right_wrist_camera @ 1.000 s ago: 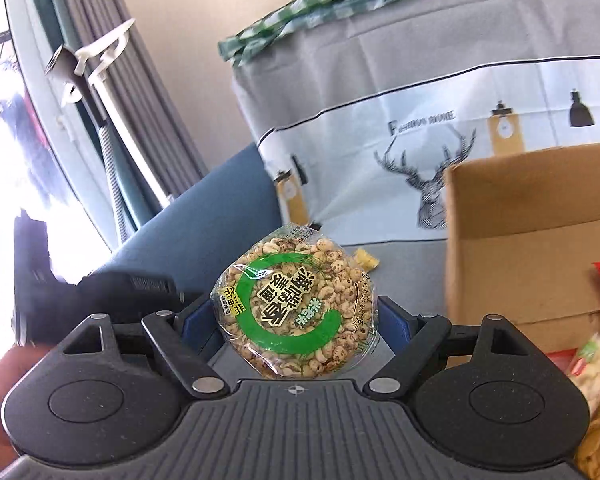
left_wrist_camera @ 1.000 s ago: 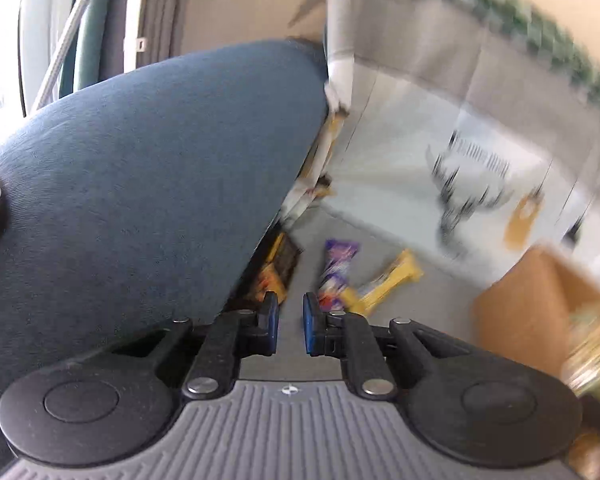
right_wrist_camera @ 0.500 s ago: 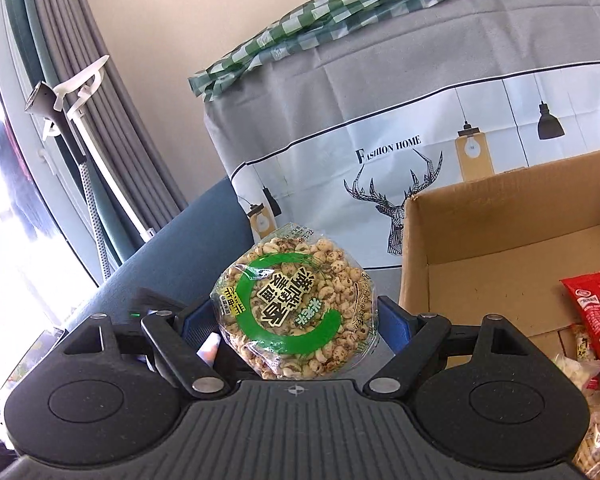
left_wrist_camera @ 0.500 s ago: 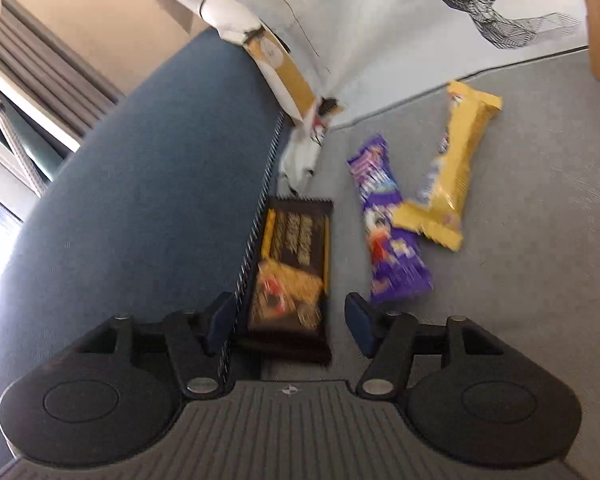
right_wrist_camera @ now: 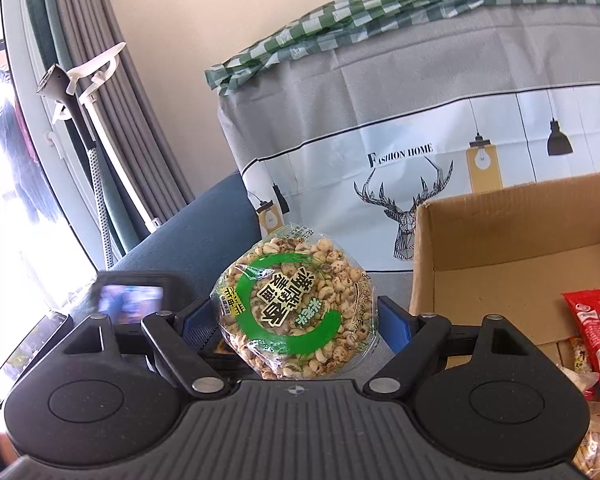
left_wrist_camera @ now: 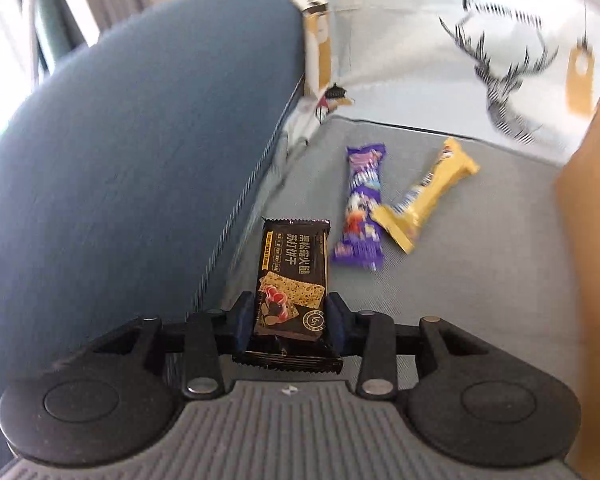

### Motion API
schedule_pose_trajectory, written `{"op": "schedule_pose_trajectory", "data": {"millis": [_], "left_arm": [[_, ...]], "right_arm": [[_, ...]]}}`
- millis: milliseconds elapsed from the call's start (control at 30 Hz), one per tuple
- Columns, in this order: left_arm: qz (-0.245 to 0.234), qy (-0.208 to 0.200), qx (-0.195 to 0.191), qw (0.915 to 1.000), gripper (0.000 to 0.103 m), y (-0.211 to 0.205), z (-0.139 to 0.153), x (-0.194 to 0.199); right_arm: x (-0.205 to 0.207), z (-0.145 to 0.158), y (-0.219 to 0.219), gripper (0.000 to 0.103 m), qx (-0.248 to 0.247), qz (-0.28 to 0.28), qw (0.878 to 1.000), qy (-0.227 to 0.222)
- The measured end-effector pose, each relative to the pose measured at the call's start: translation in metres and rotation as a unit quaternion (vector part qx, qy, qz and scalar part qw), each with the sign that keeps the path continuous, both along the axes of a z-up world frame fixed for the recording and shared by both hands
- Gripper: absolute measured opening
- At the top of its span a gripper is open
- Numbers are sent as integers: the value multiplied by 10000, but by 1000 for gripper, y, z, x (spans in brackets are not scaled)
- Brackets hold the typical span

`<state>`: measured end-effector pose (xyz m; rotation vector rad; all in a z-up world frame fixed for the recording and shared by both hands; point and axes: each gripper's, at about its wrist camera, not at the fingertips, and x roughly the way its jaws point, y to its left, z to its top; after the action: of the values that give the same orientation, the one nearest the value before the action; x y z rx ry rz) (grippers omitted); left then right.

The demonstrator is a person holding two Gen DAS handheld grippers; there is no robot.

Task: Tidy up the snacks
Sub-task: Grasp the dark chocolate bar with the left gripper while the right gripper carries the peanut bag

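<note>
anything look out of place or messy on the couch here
Yes. A purple bar and a yellow bar lie loose on the grey seat, crossing at an angle, outside the cardboard box. The left gripper is closing around a black cracker packet.
</note>
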<state>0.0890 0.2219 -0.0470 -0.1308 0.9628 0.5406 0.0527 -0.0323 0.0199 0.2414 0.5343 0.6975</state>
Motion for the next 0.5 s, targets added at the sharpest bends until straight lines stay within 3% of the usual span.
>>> {"op": "schedule_pose_trajectory", "data": {"millis": [100,200,400,500], "left_arm": [[224,-365,-808,9958,42,3,14,-31],[278,-677,-1208,9900,42,-2,26,-52],[66,-1285,-1774,9757,42,-18,48,-80],[-83,-1431,-1669,9755,42,-27,58,-82]], "right_arm": [[-7,5,-3,84,-61,-40,9999,-96],[-14,11,-8,84,-126,-84,9998,-160],[-23,36,-29,84,-295,-131,9986,-425],[-23,57,-48,84,-439,-115,9965,-697]]}}
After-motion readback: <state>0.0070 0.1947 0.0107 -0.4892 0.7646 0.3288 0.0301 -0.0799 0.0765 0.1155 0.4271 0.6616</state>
